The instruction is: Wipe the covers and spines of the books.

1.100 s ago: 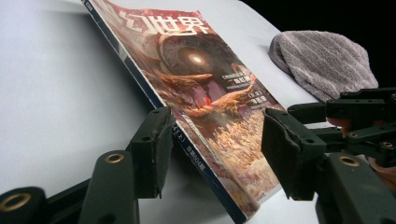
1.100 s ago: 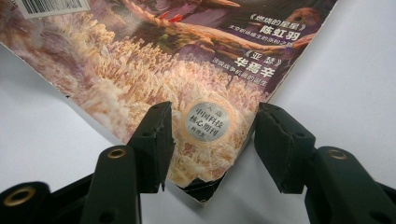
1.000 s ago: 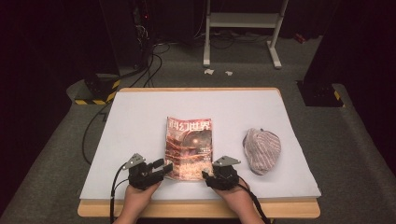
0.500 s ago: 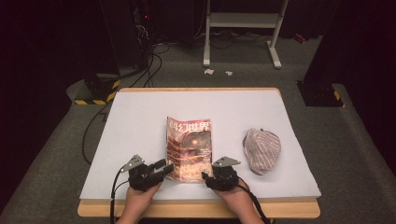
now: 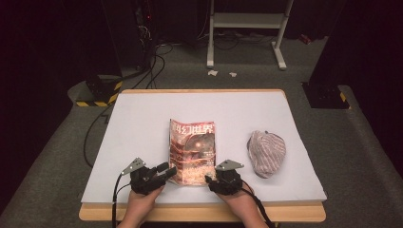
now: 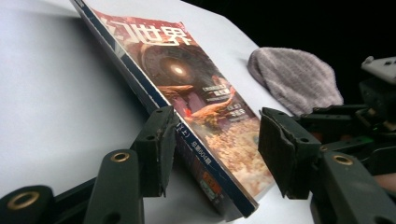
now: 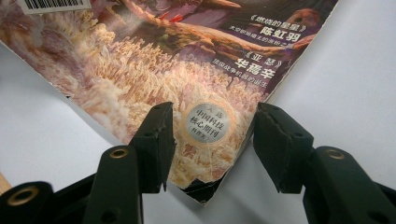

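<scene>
Your left gripper [image 5: 164, 172] sits at the near left corner of the magazine [image 5: 192, 151], its fingers [image 6: 156, 149] apart and straddling the spine edge without pressing on it; they have just been working slightly in and out, with that edge between them. The magazine lies closed and flat in the middle of the white bench [image 5: 138, 123], cover up, its near edge just in front of your hands. Your right gripper [image 5: 211, 179] is at the near right corner, fingers [image 7: 156, 144] also apart, one over the cover and one beyond the outer edge, nothing clamped. That corner already looks bent and frayed in the right gripper view, so closing there could crease or tear it further. On the left, the thick spine may slip out of a shallow bite, and the magazine would then skid across the smooth bench. If you lift from one corner alone, the pages could fan open and sag. The striped cloth cap [image 5: 267, 152] lies well to the right, apart from the magazine, so a sideways shove could push the magazine toward it.
</scene>
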Tool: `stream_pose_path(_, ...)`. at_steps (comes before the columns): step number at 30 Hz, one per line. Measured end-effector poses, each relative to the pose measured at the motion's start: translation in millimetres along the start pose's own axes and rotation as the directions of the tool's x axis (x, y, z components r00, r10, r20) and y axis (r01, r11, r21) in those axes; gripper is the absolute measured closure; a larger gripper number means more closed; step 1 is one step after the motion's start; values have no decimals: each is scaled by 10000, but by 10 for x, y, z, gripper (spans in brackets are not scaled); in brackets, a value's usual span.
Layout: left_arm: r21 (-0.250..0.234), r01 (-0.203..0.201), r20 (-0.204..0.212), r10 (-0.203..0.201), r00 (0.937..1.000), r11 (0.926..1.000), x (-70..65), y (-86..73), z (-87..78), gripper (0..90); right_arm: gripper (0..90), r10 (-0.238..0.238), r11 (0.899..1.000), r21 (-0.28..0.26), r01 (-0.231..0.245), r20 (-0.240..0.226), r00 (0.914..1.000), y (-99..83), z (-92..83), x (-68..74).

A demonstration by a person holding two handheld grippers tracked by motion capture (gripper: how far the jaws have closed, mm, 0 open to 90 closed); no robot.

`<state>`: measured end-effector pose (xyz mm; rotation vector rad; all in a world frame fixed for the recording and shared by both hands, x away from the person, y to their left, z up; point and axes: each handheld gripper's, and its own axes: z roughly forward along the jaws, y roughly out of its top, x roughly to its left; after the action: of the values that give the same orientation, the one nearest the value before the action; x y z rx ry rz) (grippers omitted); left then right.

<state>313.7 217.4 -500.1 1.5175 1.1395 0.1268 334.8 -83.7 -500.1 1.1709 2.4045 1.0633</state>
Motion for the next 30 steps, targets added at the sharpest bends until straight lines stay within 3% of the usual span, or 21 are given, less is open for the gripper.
stream_pose_path(3, 73, -247, -216, 248, 9995, 9997, -4, -9, 1, 466, 484, 1, 10000, -3, -1, -37, 10000, -2, -2, 3)
stream_pose_path(4, 139, -565, -459, 571, 9973, 9983, -26, -13, 5, 467, 485, -16, 10000, -9, 16, -63, 10000, -5, -4, 10)
stream_pose_path(7, 212, -971, -730, 984, 9925, 9950, -66, -12, 15, 470, 486, -23, 10000, 50, 24, -160, 9999, 5, -8, -8)
stream_pose_path(13, 191, -570, -507, 579, 9970, 9982, -17, -16, 8, 468, 485, 69, 10000, -18, -70, -160, 9998, 1, -9, 1)
stream_pose_path(18, 340, -598, -609, 618, 9962, 9976, 9, -24, 7, 465, 486, 120, 9999, -61, -122, -181, 9998, -3, -11, 8)
stream_pose_path(22, 214, -710, -603, 721, 9956, 9972, 2, -12, -12, 479, 484, -121, 9998, 169, 122, -62, 9999, 11, -11, -3)
stream_pose_path(24, 238, -565, -457, 576, 9973, 9981, 13, 5, -8, 483, 421, -213, 9997, 150, 208, 374, 9991, 23, -17, 4)
stream_pose_path(26, 306, -548, -368, 559, 9978, 9980, 24, 6, -2, 486, 383, -905, 9950, -263, 966, 1762, 9802, 38, -68, 76)
stream_pose_path(27, 313, -595, -373, 607, 9975, 9977, 20, 3, 0, 486, 373, -1113, 9906, -574, 1239, 1866, 9761, 61, -110, 122)
stream_pose_path(29, 350, -671, -374, 684, 9970, 9971, 3, 3, 10, 486, 362, -1300, 9832, -1138, 1427, 1124, 9851, 111, -160, 242)
stream_pose_path(30, 343, -683, -356, 695, 9969, 9971, -5, 5, 16, 486, 358, -1482, 9772, -1478, 1527, 406, 9881, 135, -162, 360)
